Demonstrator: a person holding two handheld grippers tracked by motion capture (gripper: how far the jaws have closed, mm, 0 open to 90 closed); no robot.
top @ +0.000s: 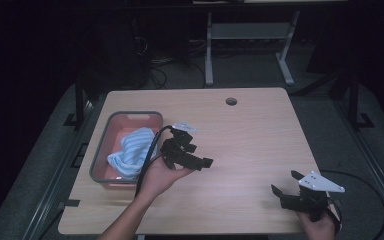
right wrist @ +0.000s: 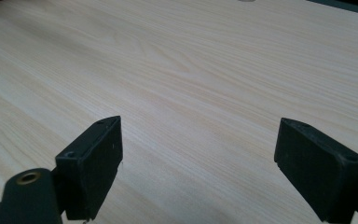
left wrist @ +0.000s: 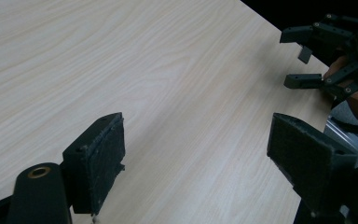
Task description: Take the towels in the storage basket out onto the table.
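1. Left gripper (top: 192, 150): held over the table (top: 250, 145), just right of the bin, jaws pointing right. Jaws spread wide, nothing between them; in its own view (left wrist: 196, 154) there is bare wood grain between the pads.
2. Right gripper (top: 287, 186): near the table's front-right corner, grey three-cornered plate on top. Jaws wide apart and empty, pointing left toward the table's middle. Its own view (right wrist: 198, 158) shows bare tabletop between the pads.
3. Right gripper also shows top right in the left gripper view (left wrist: 326, 56) (farther off, near the table edge), jaws parted there too.
4. Blue cloth (top: 132, 150): crumpled, light blue with faint stripes, lying inside the bin, toward its front-right part. Not touched by either gripper; the left gripper is nearest, just beside the bin's right rim.
5. Bin (top: 100, 150): grey-rimmed, pink/red inside, on the left part of the table; the left gripper's cable crosses over its right rim.
6. Cable hole (top: 231, 101): round, near the table's far edge, well apart from both grippers.
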